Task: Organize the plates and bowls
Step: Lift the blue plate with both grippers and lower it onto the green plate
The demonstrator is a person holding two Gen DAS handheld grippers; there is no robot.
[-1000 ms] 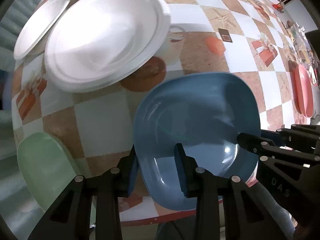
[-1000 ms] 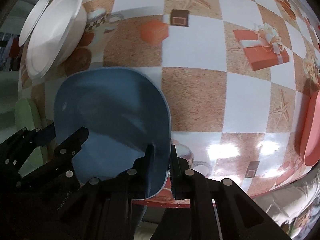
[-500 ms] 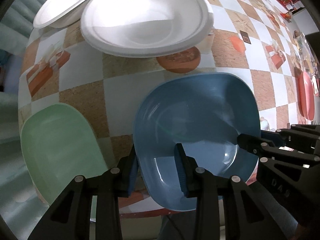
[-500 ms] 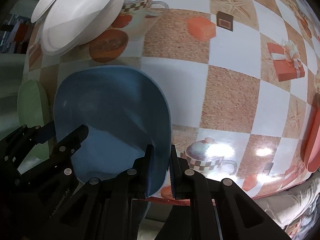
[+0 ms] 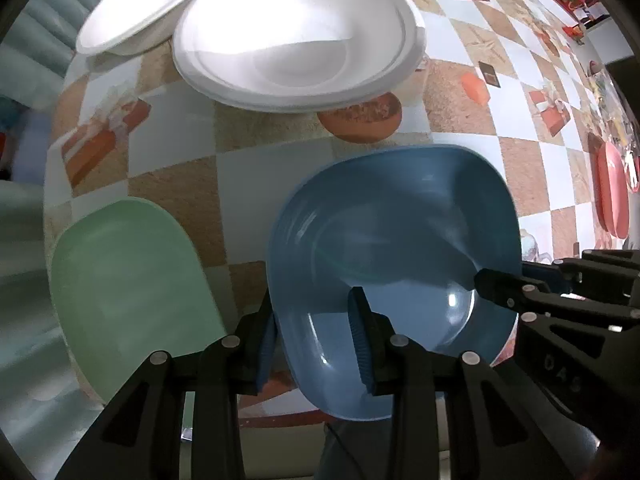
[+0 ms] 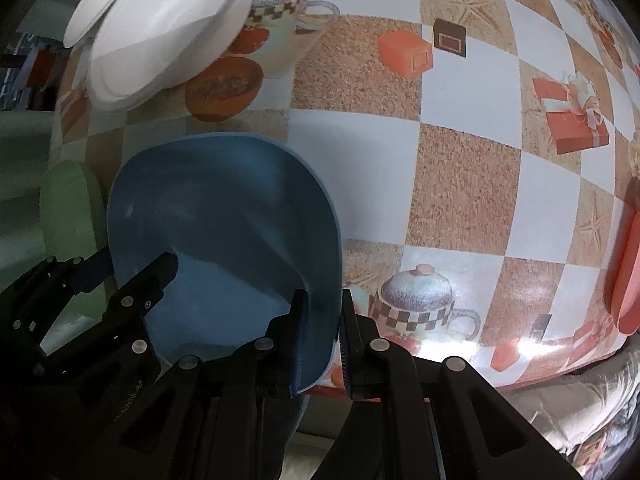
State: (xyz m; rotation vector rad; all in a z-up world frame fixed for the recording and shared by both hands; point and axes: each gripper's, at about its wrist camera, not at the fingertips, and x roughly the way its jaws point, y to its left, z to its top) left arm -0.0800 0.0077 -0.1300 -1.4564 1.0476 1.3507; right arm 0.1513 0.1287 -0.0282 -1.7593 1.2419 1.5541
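Note:
Both grippers hold a blue squarish bowl (image 5: pixel 394 236) above the table. My left gripper (image 5: pixel 314 326) is shut on its left rim, one finger outside and one inside. The right gripper (image 6: pixel 322 330) is shut on the bowl's (image 6: pixel 224 220) right rim, and its black fingers (image 5: pixel 504 286) show at the right of the left wrist view. A green plate (image 5: pixel 128 284) lies to the bowl's left at the table's front edge. Two white foam plates (image 5: pixel 296 32) sit beyond, the near one overlapping the far one (image 5: pixel 140 4).
The checkered tablecloth (image 6: pixel 460 168) carries printed teapots, gift boxes and starfish. A red plate (image 5: pixel 612 188) lies at the far right, also seen as a red edge (image 6: pixel 628 264) in the right wrist view. The table's front edge runs just under the grippers.
Both grippers carried the blue bowl leftward along the table's front edge. The green plate and the white plates have come further into view, and the plates now sit closer to the bowl.

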